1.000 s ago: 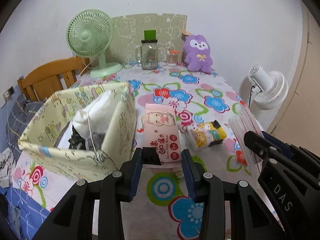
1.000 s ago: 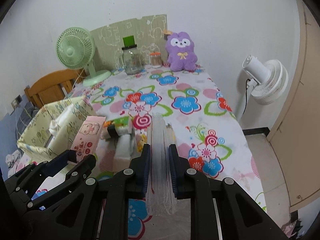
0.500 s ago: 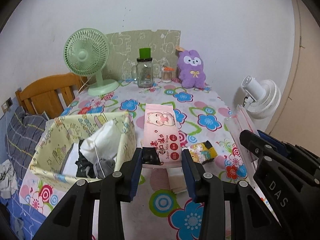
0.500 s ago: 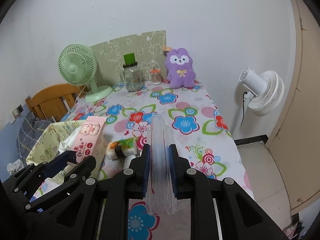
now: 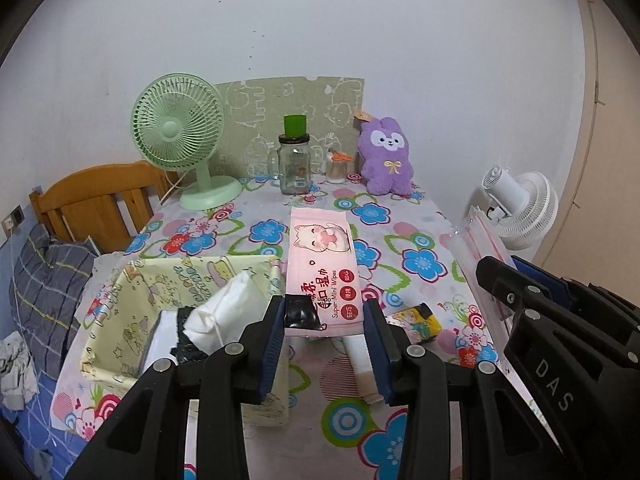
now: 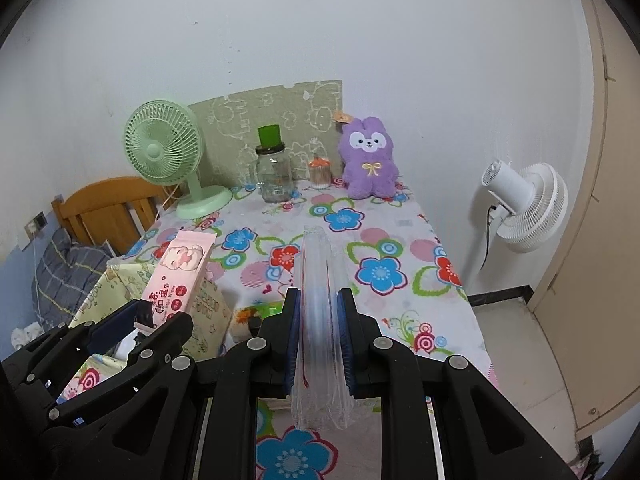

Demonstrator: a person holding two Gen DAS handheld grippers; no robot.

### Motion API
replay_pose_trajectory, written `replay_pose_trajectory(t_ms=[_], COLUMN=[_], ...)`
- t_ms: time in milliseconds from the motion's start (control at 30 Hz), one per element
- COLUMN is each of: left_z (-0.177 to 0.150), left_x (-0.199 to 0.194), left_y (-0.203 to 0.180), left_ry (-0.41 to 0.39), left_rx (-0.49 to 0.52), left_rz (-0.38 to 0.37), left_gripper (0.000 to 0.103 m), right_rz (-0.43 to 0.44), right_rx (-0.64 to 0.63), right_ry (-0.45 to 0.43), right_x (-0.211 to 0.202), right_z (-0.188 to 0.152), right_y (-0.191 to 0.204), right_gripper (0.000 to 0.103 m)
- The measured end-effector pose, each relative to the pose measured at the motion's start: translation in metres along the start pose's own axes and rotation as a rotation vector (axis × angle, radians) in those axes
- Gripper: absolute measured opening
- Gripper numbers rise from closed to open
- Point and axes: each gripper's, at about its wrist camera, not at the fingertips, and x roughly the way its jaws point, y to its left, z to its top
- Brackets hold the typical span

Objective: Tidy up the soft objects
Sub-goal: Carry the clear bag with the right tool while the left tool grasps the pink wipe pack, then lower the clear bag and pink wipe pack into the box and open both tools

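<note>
Left gripper [image 5: 324, 316], at the 6 o'clock edge of its own view, has its two blue pads clamped narrowly on the near end of a pink pack of wet wipes [image 5: 322, 256]. The pack stands out flat toward 12 o'clock, clear of the floral tablecloth [image 5: 400, 240]. We read the end grip as a way to keep the long pack level, so it can drop lengthwise into a container.

Right gripper [image 6: 318, 320] is pressed nearly closed on a clear zip-top plastic bag [image 6: 318, 280], held edge-on. The bag's top rises toward 12 o'clock and its bottom hangs below the pads. We judge that so thin and limp a sheet needs this tight pinch to avoid slipping.

At 9 o'clock of the left gripper sits the open yellow cartoon-print fabric bin [image 5: 132, 300]. It already holds a white padded item [image 5: 228, 312] and something dark that we cannot identify. We take the bin as the likely destination for the pack.

A small yellow printed packet [image 5: 412, 320] lies on the cloth between the grippers, not yet sorted.

At 12 o'clock, against the wall, stand a green desk fan [image 5: 180, 140], a glass jar with a green lid [image 5: 294, 164] and a purple plush rabbit [image 5: 386, 156], all well apart from the work.
</note>
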Motion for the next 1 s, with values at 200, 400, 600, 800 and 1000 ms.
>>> replay_pose_trajectory(t_ms=[200,400,600,800,1000], left_z=[0.002,0.006,0.006,0.006,0.005], left_x=[0.001,0.002,0.003,0.007,0.013], left_y=[0.016,0.034,0.047,0.065,0.089], left_ry=[0.000,-0.009,-0.012,-0.010,-0.002], left_rx=[0.001,0.009,0.030,0.016,-0.001], left_rz=[0.020,0.036,0.028,0.030,0.057], left_gripper=[0.039,0.039,0.039,0.039,0.039], right_rz=[0.009,0.028,0.053,0.071,0.095], right_rx=[-0.016,-0.036,-0.062,-0.097,-0.125], right_ry=[0.000,0.006,0.013,0.016,0.034], right_x=[0.005,0.012,0.020,0.025,0.034], right_z=[0.005,0.011,0.017,0.020,0.019], right_y=[0.018,0.039,0.062,0.084,0.106], right_gripper=[0.021,0.021,0.021,0.021,0.021])
